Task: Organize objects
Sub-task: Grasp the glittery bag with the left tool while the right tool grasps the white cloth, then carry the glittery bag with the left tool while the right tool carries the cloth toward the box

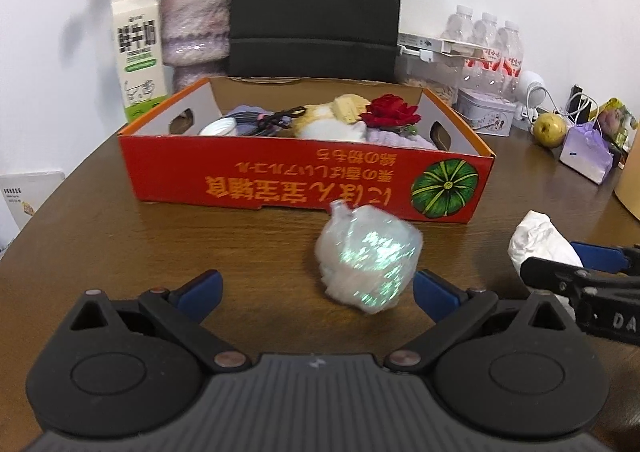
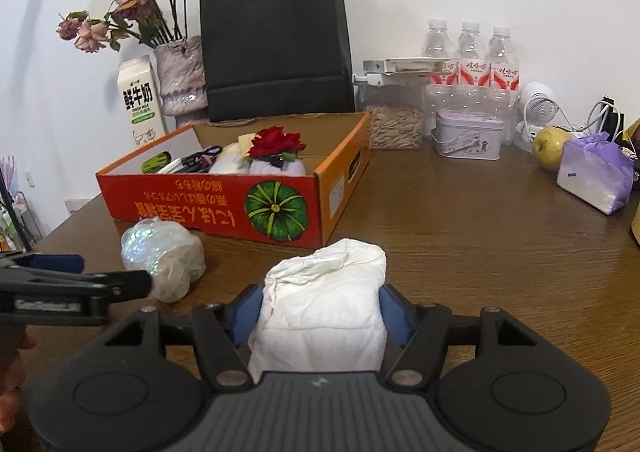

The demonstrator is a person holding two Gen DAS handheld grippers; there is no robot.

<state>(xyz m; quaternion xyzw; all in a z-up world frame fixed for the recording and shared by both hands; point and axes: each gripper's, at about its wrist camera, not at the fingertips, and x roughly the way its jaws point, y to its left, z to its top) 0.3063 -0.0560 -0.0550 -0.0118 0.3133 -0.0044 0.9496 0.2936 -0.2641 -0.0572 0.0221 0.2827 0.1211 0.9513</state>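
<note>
Two grippers are working over a brown worktop. Lying across its back is a red box, long side running left to right, open top up, printed text upside down, already holding a rose and other bits. Just before the box, a white bundle is standing with its long axis running away from the right gripper, whose jaws are grasping its sides. Beside it, an iridescent ball is sitting near the right-hand finger of the left gripper, jaws released wide.
</note>
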